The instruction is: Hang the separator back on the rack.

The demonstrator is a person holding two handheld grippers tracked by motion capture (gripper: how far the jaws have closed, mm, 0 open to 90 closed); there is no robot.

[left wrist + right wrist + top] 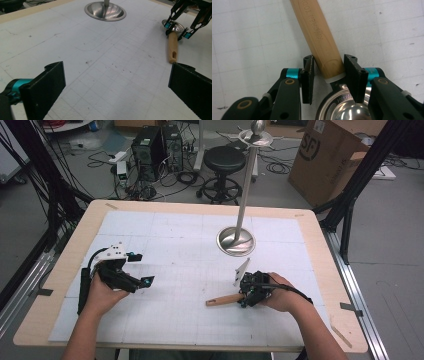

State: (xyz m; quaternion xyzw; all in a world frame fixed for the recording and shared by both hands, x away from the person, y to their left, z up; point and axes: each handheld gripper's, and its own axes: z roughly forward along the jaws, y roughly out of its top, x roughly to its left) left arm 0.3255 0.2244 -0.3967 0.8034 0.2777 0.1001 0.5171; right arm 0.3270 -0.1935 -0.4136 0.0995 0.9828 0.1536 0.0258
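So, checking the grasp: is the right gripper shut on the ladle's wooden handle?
Not quite shut: right gripper straddles the wooden handle, one pad touching, a gap at the other.

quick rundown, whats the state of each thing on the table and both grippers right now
ladle: lying flat on the mat, wooden handle between the right gripper's jaws at the end next to its metal bowl
right gripper: jaws set close on either side of the handle, a thin gap at one pad
left gripper: open, nothing between its jaws, clear of the ladle
metal stand: upright on its round base, untouched
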